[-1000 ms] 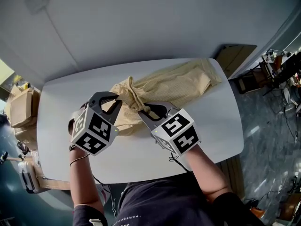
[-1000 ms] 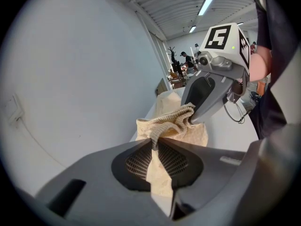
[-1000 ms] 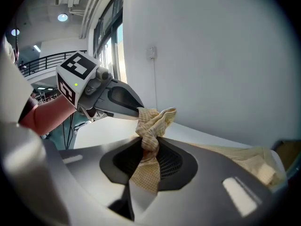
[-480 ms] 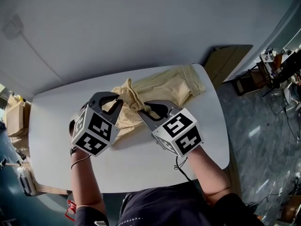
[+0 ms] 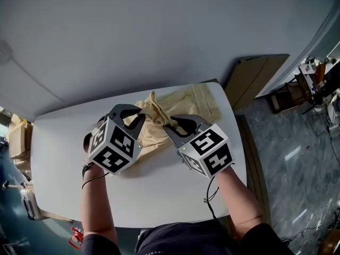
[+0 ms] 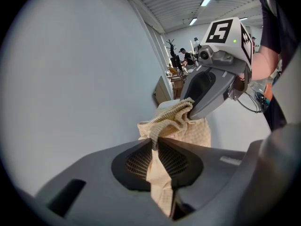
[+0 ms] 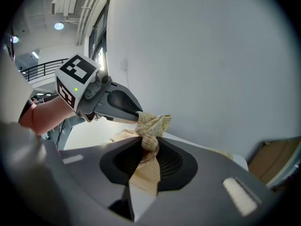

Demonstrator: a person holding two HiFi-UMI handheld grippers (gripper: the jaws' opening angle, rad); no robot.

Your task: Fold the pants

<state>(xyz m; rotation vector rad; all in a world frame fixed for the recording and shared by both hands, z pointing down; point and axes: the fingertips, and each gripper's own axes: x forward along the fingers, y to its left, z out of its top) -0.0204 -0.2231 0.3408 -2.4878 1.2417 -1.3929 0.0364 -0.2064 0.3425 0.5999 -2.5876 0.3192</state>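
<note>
Beige checked pants [image 5: 188,104] lie bunched across the far right of the white table [image 5: 159,187]. My left gripper [image 5: 140,114] is shut on a gathered fold of one end, which is lifted off the table. Right beside it, my right gripper [image 5: 167,126] is shut on the same raised bunch. In the left gripper view, cloth [image 6: 170,121] runs out between my left gripper's [image 6: 154,142] jaws to the right gripper [image 6: 207,88]. In the right gripper view, the fabric [image 7: 150,124] is pinched in my right gripper [image 7: 148,142], with the left gripper [image 7: 117,105] just beyond.
A grey wall stands close behind the table. A brown cardboard sheet [image 5: 255,78] leans against it at the right. Boxes [image 5: 16,137] sit on the floor at the left, and cluttered gear [image 5: 319,73] at the far right.
Both grippers have carried the pinched end sideways along the table. The pants trail after them and now cover a shorter stretch of the tabletop. Both grips are unchanged.
</note>
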